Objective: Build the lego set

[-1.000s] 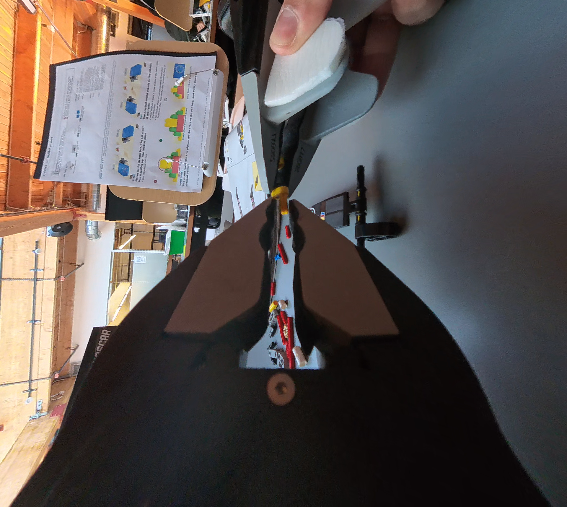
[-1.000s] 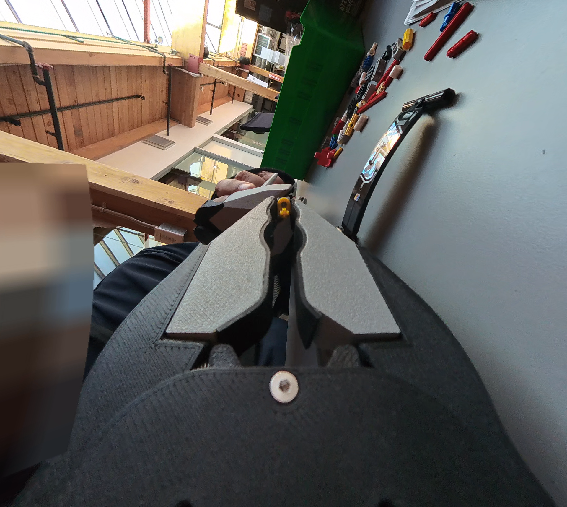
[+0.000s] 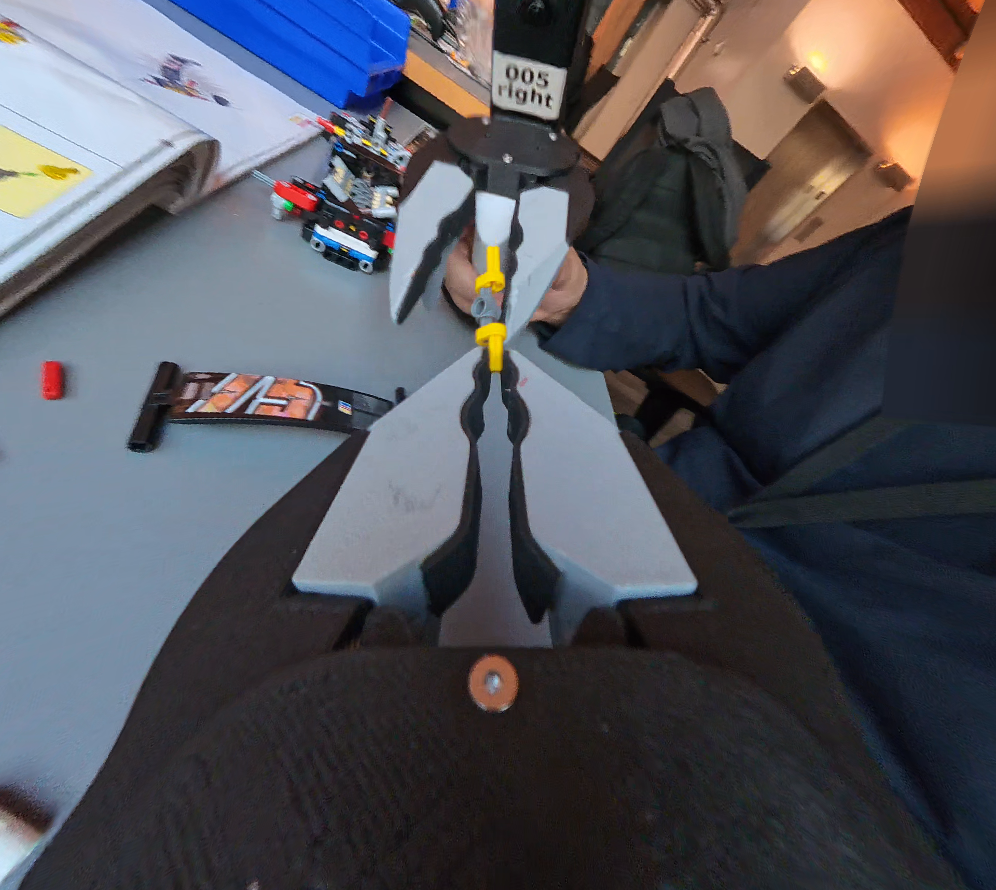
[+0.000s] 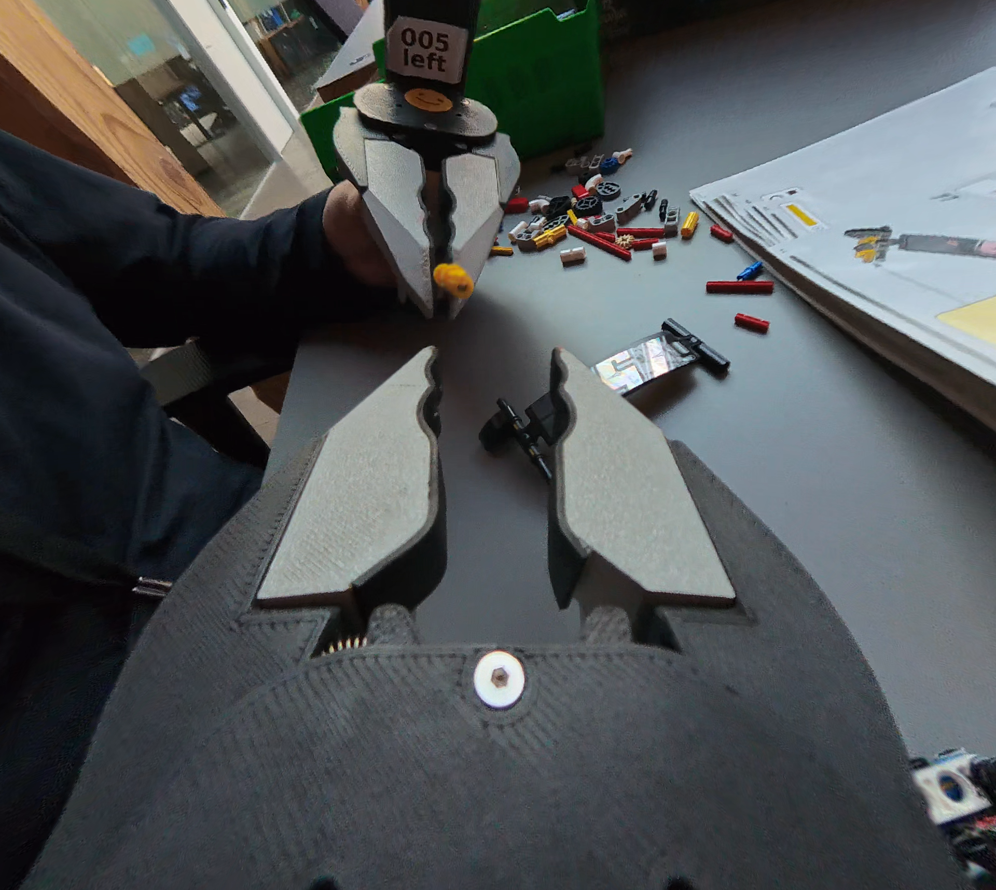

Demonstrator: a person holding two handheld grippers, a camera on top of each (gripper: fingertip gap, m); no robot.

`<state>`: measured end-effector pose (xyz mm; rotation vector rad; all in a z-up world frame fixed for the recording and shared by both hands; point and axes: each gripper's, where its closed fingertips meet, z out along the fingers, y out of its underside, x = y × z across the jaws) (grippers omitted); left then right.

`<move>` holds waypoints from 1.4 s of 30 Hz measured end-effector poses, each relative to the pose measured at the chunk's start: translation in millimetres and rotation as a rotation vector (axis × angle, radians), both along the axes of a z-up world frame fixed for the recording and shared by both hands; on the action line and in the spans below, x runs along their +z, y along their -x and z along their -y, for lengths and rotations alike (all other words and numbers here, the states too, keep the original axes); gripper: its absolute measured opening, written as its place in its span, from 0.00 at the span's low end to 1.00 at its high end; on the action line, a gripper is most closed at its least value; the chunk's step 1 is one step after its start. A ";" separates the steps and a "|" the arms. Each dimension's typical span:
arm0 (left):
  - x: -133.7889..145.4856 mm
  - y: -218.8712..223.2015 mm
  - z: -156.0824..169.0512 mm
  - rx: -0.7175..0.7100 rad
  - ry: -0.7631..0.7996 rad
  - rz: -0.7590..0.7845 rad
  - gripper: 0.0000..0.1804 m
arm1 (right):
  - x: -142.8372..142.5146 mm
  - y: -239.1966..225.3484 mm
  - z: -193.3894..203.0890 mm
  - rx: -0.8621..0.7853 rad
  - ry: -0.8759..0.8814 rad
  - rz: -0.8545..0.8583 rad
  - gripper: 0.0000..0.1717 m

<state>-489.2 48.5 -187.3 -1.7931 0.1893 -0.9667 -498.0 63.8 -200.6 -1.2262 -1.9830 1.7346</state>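
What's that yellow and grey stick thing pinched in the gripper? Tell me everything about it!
The yellow and grey stick looks like plastic building-toy parts: a thin yellow rod with two yellow collars and a grey connector with a round hole between them. Its near end is pinched in the shut left gripper. It is held above the grey table, pointing between the open right gripper fingers.

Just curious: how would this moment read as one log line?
left gripper: shut on yellow-grey axle piece | right gripper: open, empty | below it: black part

From my seat the instruction booklet [image 4: 889, 239] runs off the right edge — its drawings blur, and I can't sort the loose small parts [image 4: 598, 223].
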 end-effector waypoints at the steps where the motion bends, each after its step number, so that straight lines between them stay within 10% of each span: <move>1: -2.5 -6.5 3.0 -0.045 0.020 0.013 0.00 | 3.5 -1.3 0.7 0.008 -0.010 -0.024 0.22; 22: -12.2 -37.7 11.9 -0.211 0.093 0.035 0.01 | 6.4 -28.4 32.9 0.210 -0.153 -0.139 0.03; 32: -72.0 9.0 6.6 0.061 0.228 -0.725 0.22 | 3.4 -16.9 -9.5 0.055 -0.027 -0.027 0.03; 42: -85.2 -5.5 -3.5 0.071 0.292 -0.799 0.22 | -14.1 -23.5 -22.9 0.010 -0.073 0.036 0.03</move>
